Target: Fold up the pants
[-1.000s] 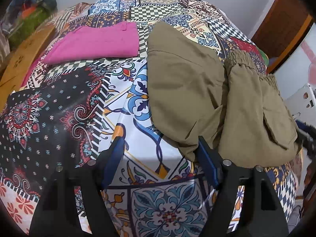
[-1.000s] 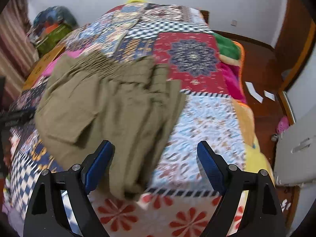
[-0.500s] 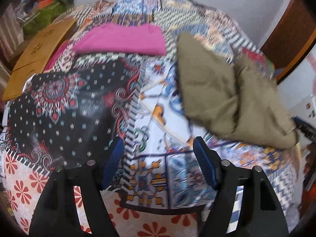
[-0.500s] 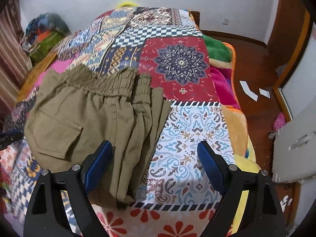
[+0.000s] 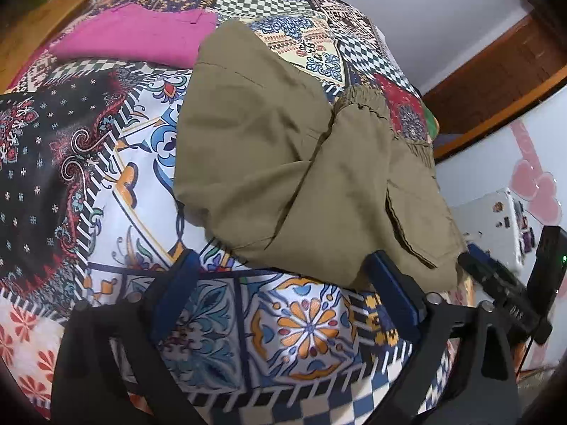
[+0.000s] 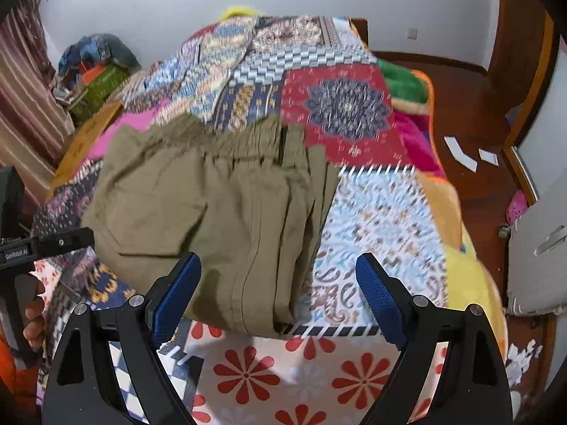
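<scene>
Left wrist view: the olive pants (image 5: 301, 163) lie folded on the patchwork bed cover (image 5: 106, 163), right of centre, with the gathered waistband at the far right and a flap pocket facing up on the near right. The left gripper (image 5: 283, 283) hovers just in front of the near edge of the pants; its blue-padded fingers (image 5: 177, 283) are spreading apart with only bed cover between them, and the cloth is not pinched. A folded pink garment (image 5: 138, 35) lies farther back on the left, its corner just beside the far end of the pants.

From the right wrist view, the same pants (image 6: 212, 194) sit left of centre on the bed. The right gripper (image 6: 280, 283) has its fingers (image 6: 379, 290) wide apart over the pants' near edge, gripping nothing. At the far left a person's hand (image 6: 33, 315) holds the other tool's handle.
</scene>
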`<act>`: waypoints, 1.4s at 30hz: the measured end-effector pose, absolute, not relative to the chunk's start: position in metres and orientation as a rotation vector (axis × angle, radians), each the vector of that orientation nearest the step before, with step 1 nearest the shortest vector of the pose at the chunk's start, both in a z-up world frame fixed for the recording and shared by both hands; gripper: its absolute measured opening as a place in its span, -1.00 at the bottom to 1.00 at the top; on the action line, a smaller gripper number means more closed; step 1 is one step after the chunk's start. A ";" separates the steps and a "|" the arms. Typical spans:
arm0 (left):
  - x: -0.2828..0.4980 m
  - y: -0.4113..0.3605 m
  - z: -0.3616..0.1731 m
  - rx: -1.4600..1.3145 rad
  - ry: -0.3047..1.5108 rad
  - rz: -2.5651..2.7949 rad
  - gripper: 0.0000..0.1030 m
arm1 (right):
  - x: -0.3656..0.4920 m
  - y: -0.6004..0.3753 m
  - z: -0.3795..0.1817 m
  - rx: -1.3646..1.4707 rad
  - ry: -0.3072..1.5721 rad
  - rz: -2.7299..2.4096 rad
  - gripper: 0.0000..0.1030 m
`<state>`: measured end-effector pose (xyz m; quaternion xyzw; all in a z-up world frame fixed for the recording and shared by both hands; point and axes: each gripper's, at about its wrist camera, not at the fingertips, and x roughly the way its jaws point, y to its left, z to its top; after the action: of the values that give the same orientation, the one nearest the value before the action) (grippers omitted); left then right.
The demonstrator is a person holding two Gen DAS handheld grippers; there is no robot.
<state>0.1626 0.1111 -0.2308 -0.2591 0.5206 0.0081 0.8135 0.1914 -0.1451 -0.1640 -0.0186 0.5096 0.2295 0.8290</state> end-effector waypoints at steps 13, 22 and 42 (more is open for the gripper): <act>0.204 0.100 -0.239 -0.556 1.117 0.039 0.99 | 0.204 -0.142 -0.203 0.074 1.187 0.515 1.00; 0.206 0.096 -0.234 -0.536 1.073 0.033 0.54 | 0.204 -0.135 -0.199 0.115 1.172 0.573 0.37; 0.186 0.079 -0.176 -0.361 0.948 -0.016 -0.57 | 0.204 -0.118 -0.154 0.054 1.033 0.578 -0.61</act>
<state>0.1860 0.0792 -0.1764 -0.1729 0.4541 -0.0078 0.8740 0.2044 -0.1181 -0.1535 0.0255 0.4867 0.2722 0.8297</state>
